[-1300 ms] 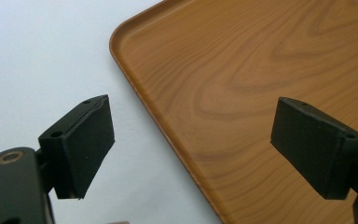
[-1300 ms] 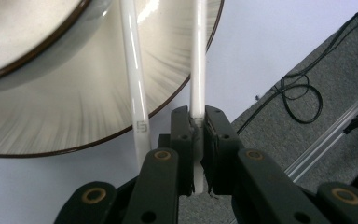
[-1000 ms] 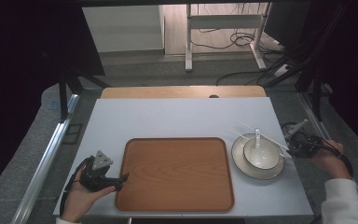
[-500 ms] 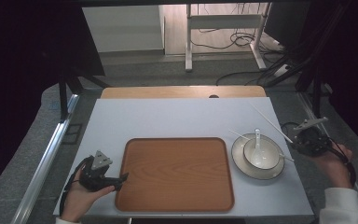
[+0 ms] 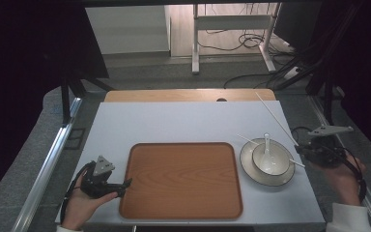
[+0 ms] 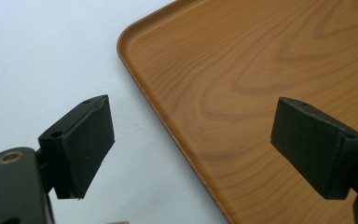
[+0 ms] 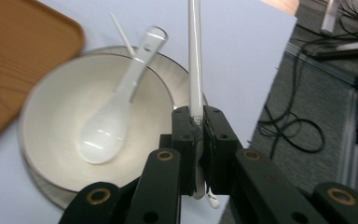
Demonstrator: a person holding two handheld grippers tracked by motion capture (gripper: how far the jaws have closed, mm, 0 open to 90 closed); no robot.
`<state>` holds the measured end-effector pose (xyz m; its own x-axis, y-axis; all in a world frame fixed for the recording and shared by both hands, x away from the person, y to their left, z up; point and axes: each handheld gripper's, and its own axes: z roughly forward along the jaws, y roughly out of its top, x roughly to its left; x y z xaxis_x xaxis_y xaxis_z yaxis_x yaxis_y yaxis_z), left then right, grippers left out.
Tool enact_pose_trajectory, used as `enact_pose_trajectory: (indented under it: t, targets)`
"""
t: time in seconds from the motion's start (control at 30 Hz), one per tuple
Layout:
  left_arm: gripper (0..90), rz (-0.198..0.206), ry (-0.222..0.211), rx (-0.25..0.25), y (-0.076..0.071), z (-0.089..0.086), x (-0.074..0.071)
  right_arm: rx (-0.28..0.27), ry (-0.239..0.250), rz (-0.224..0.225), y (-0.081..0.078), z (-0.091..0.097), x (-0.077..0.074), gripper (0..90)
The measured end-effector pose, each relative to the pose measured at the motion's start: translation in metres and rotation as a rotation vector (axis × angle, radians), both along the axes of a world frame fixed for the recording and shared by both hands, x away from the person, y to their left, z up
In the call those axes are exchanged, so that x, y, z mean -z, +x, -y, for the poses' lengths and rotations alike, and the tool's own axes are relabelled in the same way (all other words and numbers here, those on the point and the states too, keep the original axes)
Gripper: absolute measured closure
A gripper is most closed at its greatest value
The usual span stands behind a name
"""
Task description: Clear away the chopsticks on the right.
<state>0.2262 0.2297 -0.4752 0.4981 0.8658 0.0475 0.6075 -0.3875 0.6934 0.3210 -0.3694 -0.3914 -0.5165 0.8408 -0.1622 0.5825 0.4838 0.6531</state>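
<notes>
The right gripper [image 7: 196,154] is clamped on one white chopstick [image 7: 195,60] near its lower end, so the long free length sticks out up and away over the tabletop [image 5: 183,121]. A second chopstick [image 5: 246,139] lies across the far rim of the plate [image 5: 251,173], beside the bowl [image 7: 42,140] that holds the spoon [image 7: 116,112]. The left gripper [image 6: 214,154] rests with its jaws apart over the near left edge of the tray [image 6: 270,70], holding nothing. The risk, I judge, is the thin, smooth stick pivoting or sliding between the pads because it is pinched so far from its middle. A swing of the tip could also knock the spoon or tip the bowl.
</notes>
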Motion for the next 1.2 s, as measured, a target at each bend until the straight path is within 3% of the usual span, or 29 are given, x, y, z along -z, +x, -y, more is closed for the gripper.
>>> enact_pose_trajectory:
  t: [0.5, 0.67, 1.2]
  targets:
    - [12.9, 0.001, 0.004, 0.004, 0.001, 0.000, 0.000, -0.085, 0.108, -0.042, -0.007, -0.018, 0.002, 84.5]
    - [12.9, 0.002, 0.008, 0.007, 0.001, 0.000, -0.001, -0.128, 0.152, -0.070, -0.011, -0.035, 0.004, 84.4]
    - [12.9, 0.006, 0.001, 0.001, 0.000, -0.001, -0.001, -0.228, 0.140, -0.126, -0.027, -0.084, 0.019, 84.4]
